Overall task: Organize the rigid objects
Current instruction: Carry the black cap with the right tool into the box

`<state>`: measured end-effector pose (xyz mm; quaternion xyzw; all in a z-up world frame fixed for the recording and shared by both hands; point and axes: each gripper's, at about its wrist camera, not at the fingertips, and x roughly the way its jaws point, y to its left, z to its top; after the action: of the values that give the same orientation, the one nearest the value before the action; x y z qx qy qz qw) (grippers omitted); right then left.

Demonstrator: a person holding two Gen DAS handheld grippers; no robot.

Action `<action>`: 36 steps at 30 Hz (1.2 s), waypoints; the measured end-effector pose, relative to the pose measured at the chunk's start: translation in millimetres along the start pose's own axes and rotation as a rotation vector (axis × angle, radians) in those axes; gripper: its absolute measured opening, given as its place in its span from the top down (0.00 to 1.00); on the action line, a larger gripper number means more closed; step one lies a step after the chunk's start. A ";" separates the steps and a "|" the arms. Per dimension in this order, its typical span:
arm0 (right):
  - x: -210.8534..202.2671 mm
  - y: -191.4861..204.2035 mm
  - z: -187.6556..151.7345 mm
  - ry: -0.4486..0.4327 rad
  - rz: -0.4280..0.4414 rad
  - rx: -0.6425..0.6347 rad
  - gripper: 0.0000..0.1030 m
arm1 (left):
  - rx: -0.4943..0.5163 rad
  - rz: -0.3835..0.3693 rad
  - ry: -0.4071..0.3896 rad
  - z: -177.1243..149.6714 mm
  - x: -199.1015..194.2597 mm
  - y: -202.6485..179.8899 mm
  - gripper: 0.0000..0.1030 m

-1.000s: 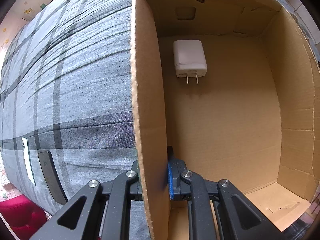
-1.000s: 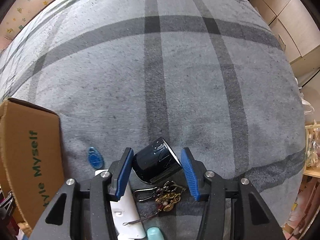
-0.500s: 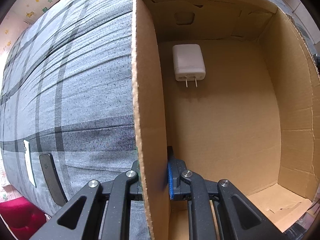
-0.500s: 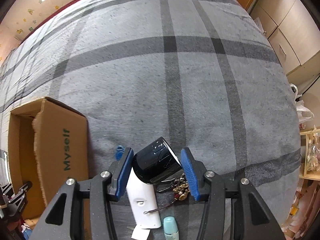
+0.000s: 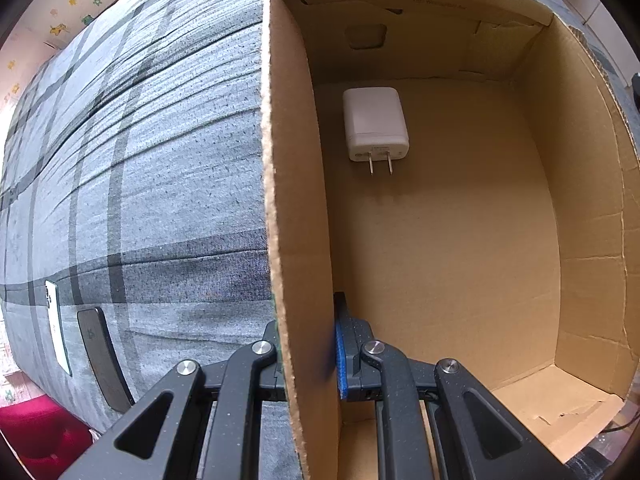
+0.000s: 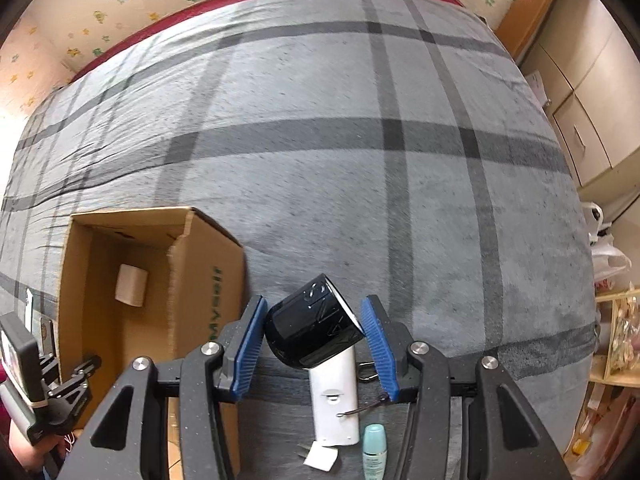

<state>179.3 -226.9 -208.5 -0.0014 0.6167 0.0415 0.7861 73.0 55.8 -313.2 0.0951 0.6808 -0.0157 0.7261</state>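
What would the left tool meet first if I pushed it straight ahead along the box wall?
Likely the far wall of the brown cardboard box. The inner finger might first graze the white plug-in charger lying on the floor there; depth is unclear.

Grey plaid bedspread (image 6: 320, 160); brown cardboard box (image 5: 440, 240); white charger (image 5: 375, 124); glossy black jar (image 6: 312, 334).
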 end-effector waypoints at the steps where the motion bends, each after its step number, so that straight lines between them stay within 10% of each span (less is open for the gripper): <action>1: -1.9 4.7 0.8 -0.002 0.002 -0.008 0.49 | 0.001 0.001 -0.003 0.3 0.2 0.7 0.86; 36: 40.3 176.4 -0.5 0.089 0.141 -0.327 0.49 | 0.016 -0.035 -0.008 -1.0 4.0 8.8 0.87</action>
<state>176.5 -48.5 -239.1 -0.0877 0.6344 0.1959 0.7426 73.6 65.0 -316.3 0.0892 0.6794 -0.0341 0.7275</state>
